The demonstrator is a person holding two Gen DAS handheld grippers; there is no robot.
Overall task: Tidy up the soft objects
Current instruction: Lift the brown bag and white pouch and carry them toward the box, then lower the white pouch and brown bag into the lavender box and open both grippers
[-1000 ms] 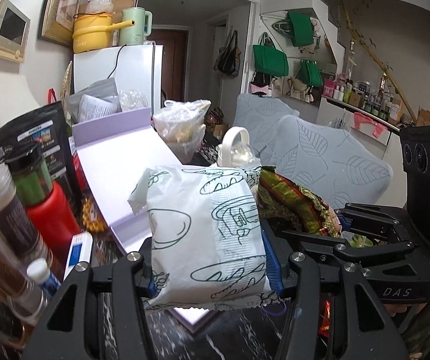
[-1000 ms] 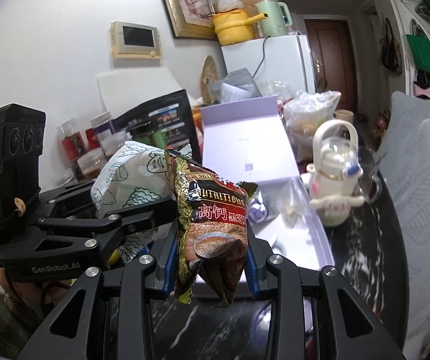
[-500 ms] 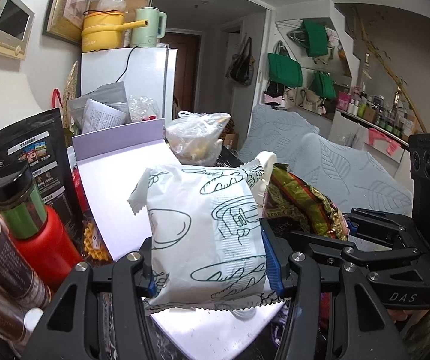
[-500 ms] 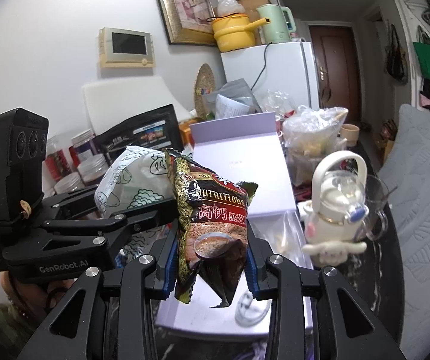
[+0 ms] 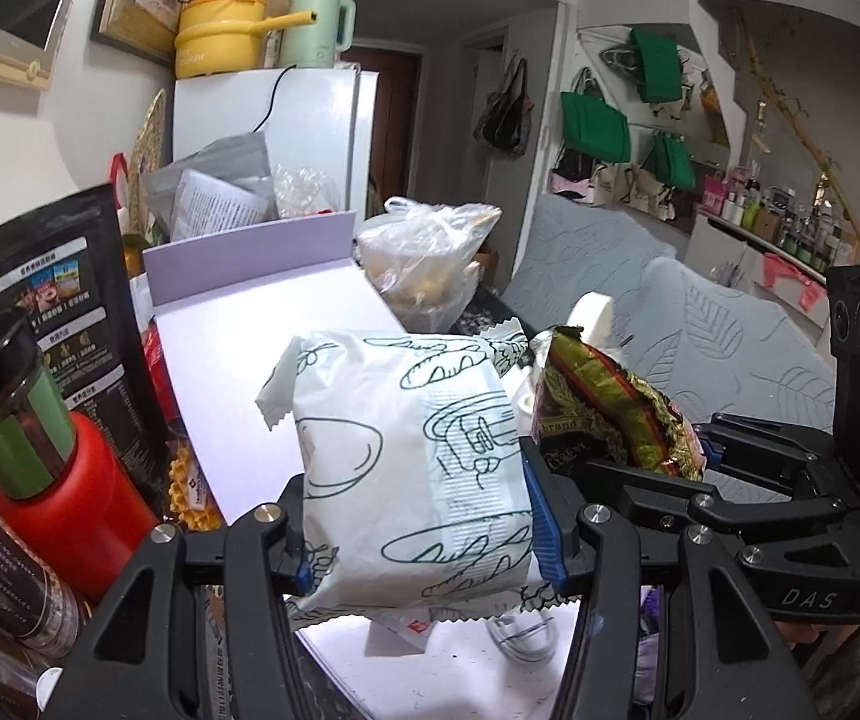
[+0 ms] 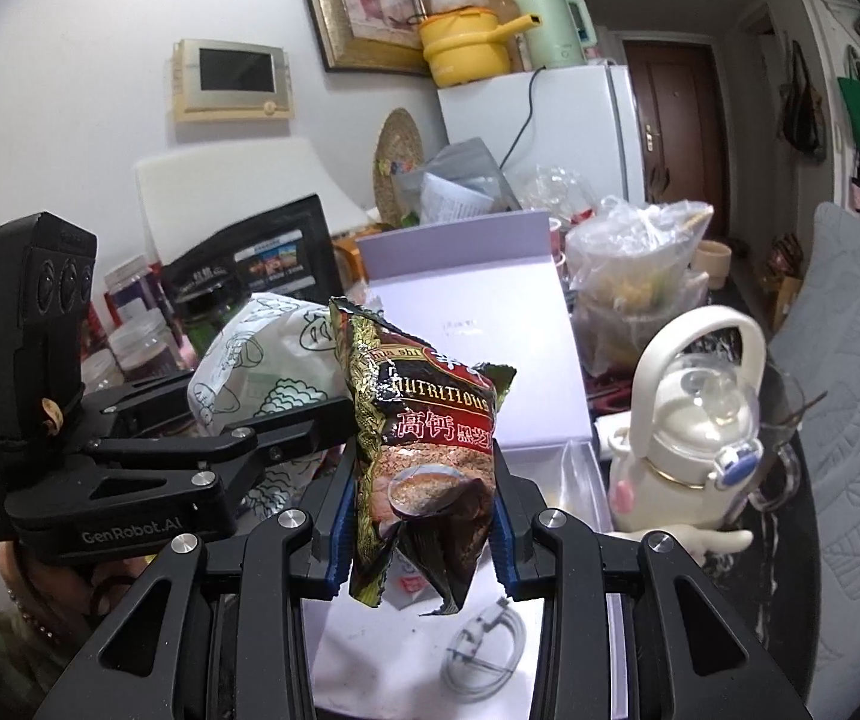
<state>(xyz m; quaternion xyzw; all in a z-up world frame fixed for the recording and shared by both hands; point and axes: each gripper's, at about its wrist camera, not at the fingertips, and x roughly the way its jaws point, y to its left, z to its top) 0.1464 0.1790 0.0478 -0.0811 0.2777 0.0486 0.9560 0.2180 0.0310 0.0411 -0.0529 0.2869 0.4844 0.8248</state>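
— Both packets have travelled farther over the open lavender box since a second ago, haven't they?

— Yes, we carried them forward; more of its white lid panel now lies under us. Our left gripper (image 5: 424, 531) is clamped on the white snack bag (image 5: 406, 468) with green line drawings, blue pads pressing its two sides, held upright in the air.

— And the right?

— Our right gripper (image 6: 421, 531) is closed on the dark foil packet (image 6: 424, 456) (red panel, gold lettering), squeezed at its lower half so the bottom crumples. The two packets sit just beside each other, the white one to the left.

— What lies below?

— The lavender box (image 6: 478, 324), its lid standing up at the far end. A coiled white cable (image 6: 484, 654) rests on the near part of its white surface.

— Around it?

— Right of the box stands a cream teapot (image 6: 694, 432), with a clear plastic bag (image 6: 634, 264) farther back. Left, near us, a red jar (image 5: 64, 510) with a green-banded black cap, and a black pouch (image 5: 64, 324) behind it. Far off, a white fridge (image 5: 310, 132) carries a yellow pot (image 5: 220, 42).
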